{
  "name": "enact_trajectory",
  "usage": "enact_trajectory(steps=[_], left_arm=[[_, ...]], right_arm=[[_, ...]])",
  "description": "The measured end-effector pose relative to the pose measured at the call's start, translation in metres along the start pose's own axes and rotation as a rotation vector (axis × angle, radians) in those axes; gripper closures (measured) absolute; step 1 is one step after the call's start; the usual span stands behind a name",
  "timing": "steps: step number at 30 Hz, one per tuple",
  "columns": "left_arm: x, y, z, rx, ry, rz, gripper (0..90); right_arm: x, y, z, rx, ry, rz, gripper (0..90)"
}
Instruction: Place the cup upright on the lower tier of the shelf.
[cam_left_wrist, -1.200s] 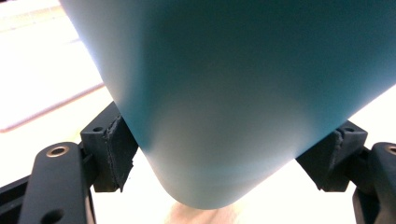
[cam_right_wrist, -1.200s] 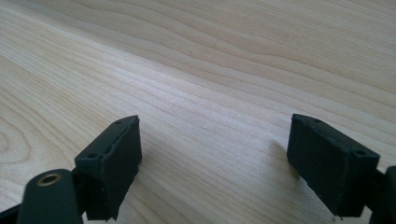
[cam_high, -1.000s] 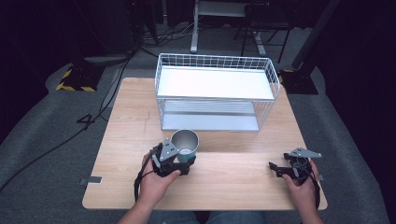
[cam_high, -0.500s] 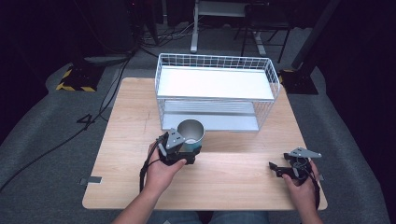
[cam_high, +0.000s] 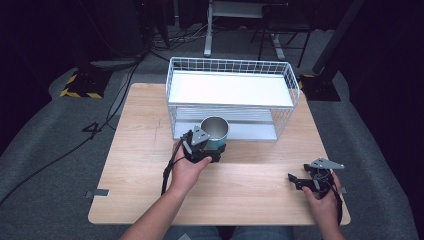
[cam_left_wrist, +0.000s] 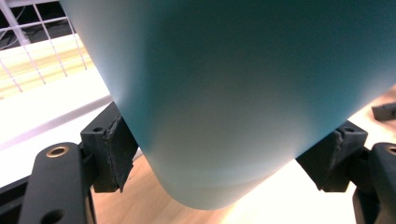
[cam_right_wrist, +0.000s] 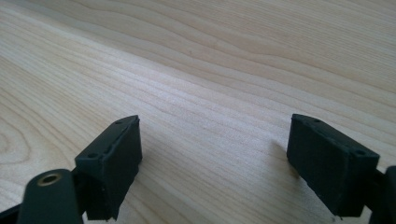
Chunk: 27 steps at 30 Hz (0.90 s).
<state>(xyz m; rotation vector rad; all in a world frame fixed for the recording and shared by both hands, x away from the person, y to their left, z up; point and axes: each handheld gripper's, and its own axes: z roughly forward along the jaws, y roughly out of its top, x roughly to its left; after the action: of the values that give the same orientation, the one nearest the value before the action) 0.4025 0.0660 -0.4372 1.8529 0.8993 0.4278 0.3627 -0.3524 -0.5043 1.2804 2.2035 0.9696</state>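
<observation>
— Two grippers are working here; how far along is it looking?
— Roughly midway, I'd judge. The left gripper (cam_high: 214, 150) is clamping both jaws around the teal cup (cam_high: 215, 132), holding it upright just in front of the white wire rack (cam_high: 230, 65), at its lower shelf.
— What is remaining?
— Setting the cup inside and letting go, probably.
— Is anything sitting in the containers?
— Nothing is showing inside the cup's metal interior, and both rack shelves are looking bare.
— And the right gripper (cam_high: 300, 181)?
— It is resting on the wooden table (cam_high: 140, 165), jaws spread wide, gripping nothing.
</observation>
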Motion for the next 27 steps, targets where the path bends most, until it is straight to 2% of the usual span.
enact_trajectory(steps=[2, 7, 10, 12, 14, 20, 25, 27], left_arm=[[0.002, 0.003, 0.009, -0.003, 0.002, -0.010, 22.7], [0.003, 0.005, 0.020, -0.005, 0.006, -0.022, 22.7], [0.006, 0.006, 0.028, -0.017, 0.012, -0.042, 22.7], [0.011, 0.008, 0.036, -0.018, 0.014, -0.072, 22.7], [0.013, 0.008, 0.040, -0.015, 0.019, -0.079, 22.7], [0.019, 0.012, 0.057, 0.008, 0.057, -0.050, 22.7], [0.019, 0.015, 0.067, 0.001, 0.070, -0.052, 22.7], [0.019, 0.017, 0.075, -0.003, 0.102, -0.069, 22.7]], right_arm=[[0.000, 0.000, 0.000, 0.000, 0.000, 0.000, 18.4], [0.000, 0.000, 0.000, -0.001, -0.003, 0.000, 18.5], [0.001, 0.000, 0.000, -0.002, -0.005, 0.001, 18.6], [0.001, 0.000, 0.000, -0.001, -0.005, 0.001, 18.6], [0.000, 0.000, 0.000, -0.002, -0.005, 0.001, 18.6], [0.000, 0.000, 0.000, -0.002, -0.005, 0.001, 18.6], [0.000, 0.000, 0.000, -0.002, -0.005, 0.001, 18.6], [0.000, 0.000, 0.000, -0.001, -0.005, 0.001, 18.6]])
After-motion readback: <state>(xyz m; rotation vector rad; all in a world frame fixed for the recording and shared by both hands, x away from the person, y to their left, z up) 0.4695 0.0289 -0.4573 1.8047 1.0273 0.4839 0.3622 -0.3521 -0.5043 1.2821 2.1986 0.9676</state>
